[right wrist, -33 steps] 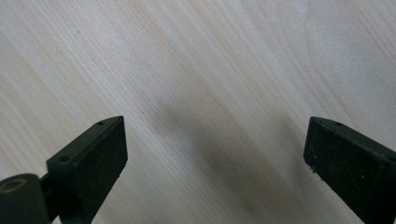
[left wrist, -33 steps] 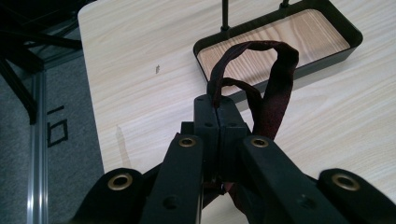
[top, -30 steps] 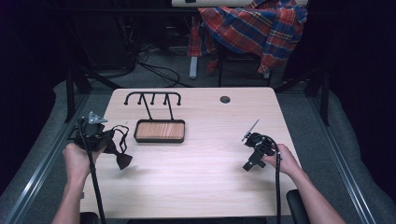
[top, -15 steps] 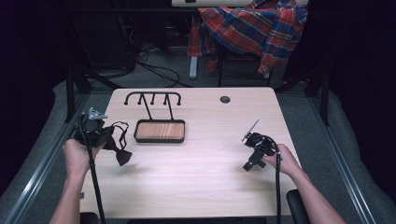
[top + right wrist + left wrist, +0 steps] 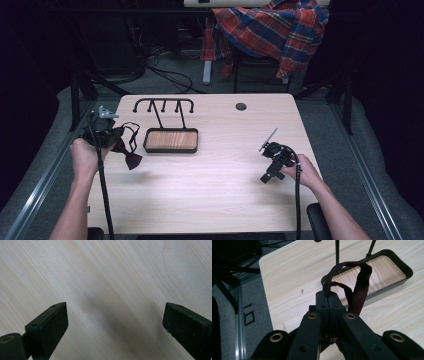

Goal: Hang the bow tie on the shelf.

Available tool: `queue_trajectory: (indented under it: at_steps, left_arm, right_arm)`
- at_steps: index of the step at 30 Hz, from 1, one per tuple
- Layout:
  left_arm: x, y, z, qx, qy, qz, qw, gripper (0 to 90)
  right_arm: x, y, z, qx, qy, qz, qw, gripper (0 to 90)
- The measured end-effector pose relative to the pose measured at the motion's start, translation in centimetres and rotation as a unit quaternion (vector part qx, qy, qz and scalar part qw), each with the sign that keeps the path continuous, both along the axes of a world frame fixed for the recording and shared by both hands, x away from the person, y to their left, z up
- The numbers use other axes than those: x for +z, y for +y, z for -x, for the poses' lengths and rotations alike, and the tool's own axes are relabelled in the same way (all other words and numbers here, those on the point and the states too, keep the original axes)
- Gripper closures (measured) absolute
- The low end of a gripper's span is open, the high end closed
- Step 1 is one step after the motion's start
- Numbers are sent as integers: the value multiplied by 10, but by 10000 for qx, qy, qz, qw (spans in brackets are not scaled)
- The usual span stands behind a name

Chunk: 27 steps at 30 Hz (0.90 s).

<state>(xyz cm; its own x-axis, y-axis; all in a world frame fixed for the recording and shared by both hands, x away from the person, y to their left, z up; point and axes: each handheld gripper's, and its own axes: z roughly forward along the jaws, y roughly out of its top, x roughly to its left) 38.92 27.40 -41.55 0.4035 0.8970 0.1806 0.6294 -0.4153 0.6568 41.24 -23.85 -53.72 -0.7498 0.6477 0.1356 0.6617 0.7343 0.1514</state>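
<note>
Bow tie [image 5: 131,152] in left gripper [image 5: 328,305]

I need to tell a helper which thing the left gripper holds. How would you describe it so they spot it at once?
Start at the light wooden table, then its left edge beside the black wood-bottomed tray. There the left gripper pinches the strap of a dark maroon bow tie: the one soft fabric item, dangling above the tabletop.
</note>
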Motion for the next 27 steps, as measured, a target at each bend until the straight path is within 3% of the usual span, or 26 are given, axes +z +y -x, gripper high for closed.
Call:
queue_trajectory:
  at_steps: [27]
  left_arm:
    - [17, -10, -30, -29, -65, -38, 10000, 892]
  right_arm:
    - [0, 0, 0, 37, 13, 1, 10000, 65]
